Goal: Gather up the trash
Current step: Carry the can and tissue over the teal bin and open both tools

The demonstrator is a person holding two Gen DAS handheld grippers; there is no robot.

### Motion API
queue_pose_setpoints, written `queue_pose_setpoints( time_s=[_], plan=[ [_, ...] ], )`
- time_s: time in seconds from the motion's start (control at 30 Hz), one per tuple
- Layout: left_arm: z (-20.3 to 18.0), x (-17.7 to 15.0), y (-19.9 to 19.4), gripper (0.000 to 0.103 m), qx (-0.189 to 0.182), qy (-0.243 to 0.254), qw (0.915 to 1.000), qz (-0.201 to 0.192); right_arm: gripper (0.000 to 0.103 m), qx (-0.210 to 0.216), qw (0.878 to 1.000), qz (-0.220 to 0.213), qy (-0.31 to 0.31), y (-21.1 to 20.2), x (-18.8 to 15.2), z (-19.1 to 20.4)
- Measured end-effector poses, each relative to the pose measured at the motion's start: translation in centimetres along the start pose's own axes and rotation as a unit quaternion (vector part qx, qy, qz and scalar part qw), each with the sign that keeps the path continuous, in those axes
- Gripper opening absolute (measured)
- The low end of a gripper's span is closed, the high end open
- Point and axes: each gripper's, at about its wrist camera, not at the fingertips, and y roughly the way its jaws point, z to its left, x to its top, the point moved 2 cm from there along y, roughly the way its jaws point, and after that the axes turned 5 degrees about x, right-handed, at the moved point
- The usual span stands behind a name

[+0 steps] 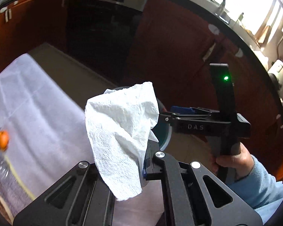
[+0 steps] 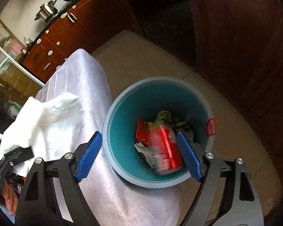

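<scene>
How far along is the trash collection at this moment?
Done: wrappers already lie in the teal bin, and a blurred red can sits between the open right gripper's fingers above them, apparently just let go. In hand: the left gripper is shut on a white paper towel, not yet over the bin. Left: an orange item remains on the cloth-covered table.

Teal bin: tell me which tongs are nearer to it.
Right. The right tongs hang open directly above the teal bin; a red can blurs between them. The left tongs, shut on the paper towel, are off beside it.
</scene>
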Motion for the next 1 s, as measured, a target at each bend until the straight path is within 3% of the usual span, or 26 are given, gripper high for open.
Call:
queue_pose_setpoints(
  time_s=[0.37,0.6,0.63,0.67,0.77,1.0],
  plan=[
    [-3.5,1.7,5.7,0.004,0.006,0.034,0.9988,0.035,0.096,-0.038,0.999,-0.028,0.013,-3.4,0.1,-2.0],
    [-4.8,2.7,7.3,0.007,0.018,0.046,0.9979,0.042,0.096,-0.043,0.998,-0.032,0.019,-4.7,0.0,-2.8],
    [-4.9,2.8,7.3,0.015,0.020,0.046,0.9979,0.042,0.096,-0.044,0.998,-0.032,0.020,-4.9,0.0,-3.0],
    [-4.9,3.0,7.4,0.038,0.024,0.044,0.9979,0.042,0.096,-0.044,0.998,-0.033,0.021,-5.1,0.0,-3.1],
    [-4.7,2.9,6.8,0.068,0.056,0.046,0.9972,0.019,0.096,-0.044,0.998,-0.036,0.026,-5.3,0.0,-3.3],
    [-4.2,2.7,5.8,0.077,0.070,0.034,0.9968,0.019,0.096,-0.070,0.996,-0.046,0.000,-5.9,0.0,-2.4]
  ],
)
